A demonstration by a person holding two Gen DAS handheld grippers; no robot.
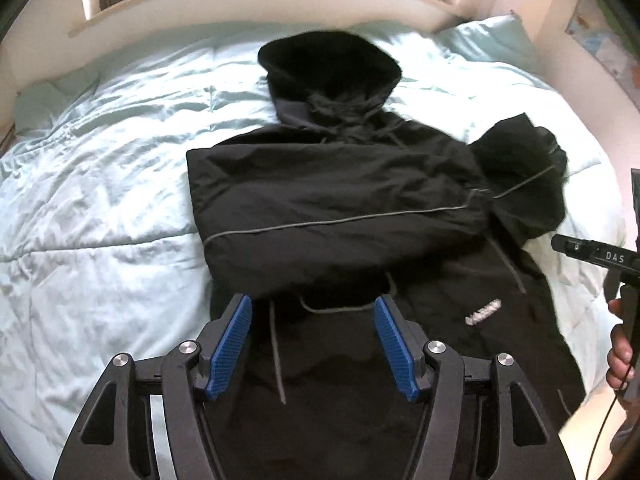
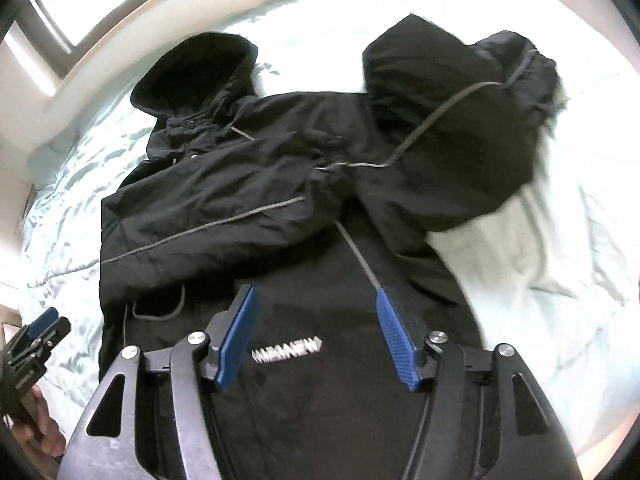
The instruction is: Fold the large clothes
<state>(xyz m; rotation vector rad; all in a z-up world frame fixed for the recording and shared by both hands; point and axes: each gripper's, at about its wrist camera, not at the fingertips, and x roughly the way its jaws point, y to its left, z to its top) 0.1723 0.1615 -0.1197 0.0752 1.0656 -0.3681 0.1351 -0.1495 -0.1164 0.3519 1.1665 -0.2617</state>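
A black hooded jacket [image 1: 332, 200] with grey piping lies on the bed, hood [image 1: 328, 60] toward the window. Its left sleeve is folded across the chest. The right sleeve [image 1: 520, 176] is bunched at the right side. A white logo [image 2: 287, 349] shows on the front. It also shows in the right wrist view [image 2: 240, 200]. My left gripper [image 1: 313, 308] is open and empty above the jacket's lower front. My right gripper [image 2: 316, 298] is open and empty above the logo, apart from the bunched sleeve [image 2: 460, 120].
A pale mint duvet [image 1: 100, 184] covers the bed. A pillow [image 1: 488, 40] lies at the far right. A window sill [image 1: 248, 4] runs behind the bed. The other gripper shows at the frame edges [image 1: 592, 256] [image 2: 36, 340].
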